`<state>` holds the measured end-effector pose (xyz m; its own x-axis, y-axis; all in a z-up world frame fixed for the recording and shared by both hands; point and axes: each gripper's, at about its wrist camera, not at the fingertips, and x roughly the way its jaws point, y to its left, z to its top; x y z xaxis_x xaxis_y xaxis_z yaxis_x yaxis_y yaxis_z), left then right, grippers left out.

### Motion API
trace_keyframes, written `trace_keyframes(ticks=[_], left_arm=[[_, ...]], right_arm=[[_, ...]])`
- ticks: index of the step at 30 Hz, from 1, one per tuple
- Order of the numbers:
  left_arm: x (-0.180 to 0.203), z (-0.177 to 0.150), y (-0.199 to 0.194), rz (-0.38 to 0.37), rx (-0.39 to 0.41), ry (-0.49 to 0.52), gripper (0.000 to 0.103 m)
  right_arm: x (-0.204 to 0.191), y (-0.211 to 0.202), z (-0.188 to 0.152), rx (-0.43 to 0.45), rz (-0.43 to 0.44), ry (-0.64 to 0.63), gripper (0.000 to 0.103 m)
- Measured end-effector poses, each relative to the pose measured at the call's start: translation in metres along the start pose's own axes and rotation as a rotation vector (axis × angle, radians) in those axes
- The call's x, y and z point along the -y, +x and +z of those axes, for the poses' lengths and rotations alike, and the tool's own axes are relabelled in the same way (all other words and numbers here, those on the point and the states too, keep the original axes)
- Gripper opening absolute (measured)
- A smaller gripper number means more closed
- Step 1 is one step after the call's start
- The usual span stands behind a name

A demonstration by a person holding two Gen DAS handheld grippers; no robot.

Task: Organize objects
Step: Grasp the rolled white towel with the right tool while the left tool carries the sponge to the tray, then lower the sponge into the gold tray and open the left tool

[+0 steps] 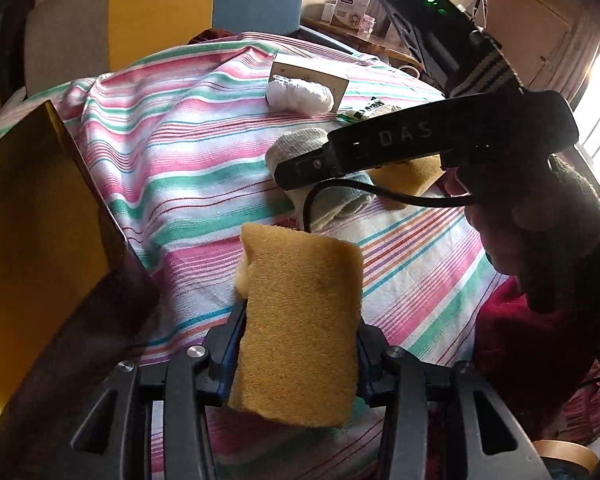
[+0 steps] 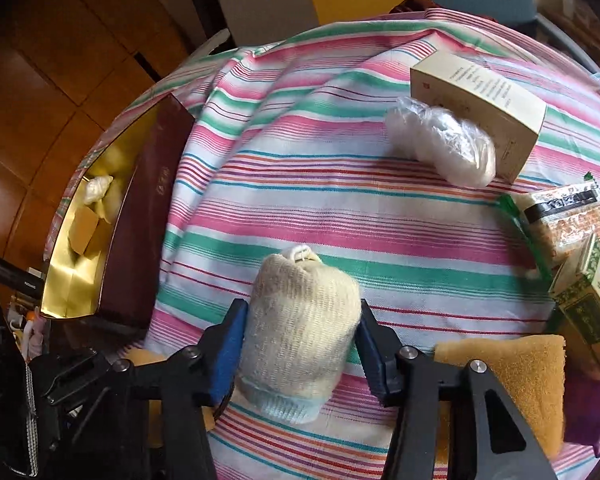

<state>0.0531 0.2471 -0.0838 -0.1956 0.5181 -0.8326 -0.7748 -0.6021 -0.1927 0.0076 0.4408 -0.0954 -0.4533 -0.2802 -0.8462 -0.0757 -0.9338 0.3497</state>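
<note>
The left gripper (image 1: 298, 354) is clenched on a yellow sponge (image 1: 298, 320), which stands up between its jaws above the striped cloth (image 1: 172, 152). The sponge bulges past the pads, so I judge it light, soft and easily squashed; a grip across its middle, as here, should carry it without slipping.

The right gripper (image 2: 300, 348) has its blue pads against both sides of a knitted sock bundle (image 2: 300, 332), which lies on the cloth directly between the fingers, grasped at its waist. It looks soft and springy, with a loop at the far end that could snag.

Ahead and to the left of the right gripper sits an open gold-lined box (image 2: 80, 240) already holding a few items. A second sponge (image 2: 516, 380) lies just right of its right finger.
</note>
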Motion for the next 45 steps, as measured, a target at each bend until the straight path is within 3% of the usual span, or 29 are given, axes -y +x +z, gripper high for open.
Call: trace_keyframes(ticks=[11, 24, 34, 45], left_arm=[[-0.004, 0.008, -0.049, 0.09, 0.065, -0.021, 0.044], [-0.027, 0.001, -0.122, 0.321, 0.227, -0.035, 0.044], [-0.066, -0.014, -0.14, 0.419, 0.24, -0.133, 0.044], [-0.097, -0.032, -0.152, 0.452, 0.25, -0.202, 0.045]], right_arm=[[0.0, 0.0, -0.002, -0.001, 0.008, -0.001, 0.054], [-0.004, -0.001, -0.005, 0.033, -0.012, -0.04, 0.054], [-0.011, 0.002, -0.009, 0.059, -0.062, -0.08, 0.054], [-0.021, 0.007, -0.01, 0.057, -0.135, -0.091, 0.054]])
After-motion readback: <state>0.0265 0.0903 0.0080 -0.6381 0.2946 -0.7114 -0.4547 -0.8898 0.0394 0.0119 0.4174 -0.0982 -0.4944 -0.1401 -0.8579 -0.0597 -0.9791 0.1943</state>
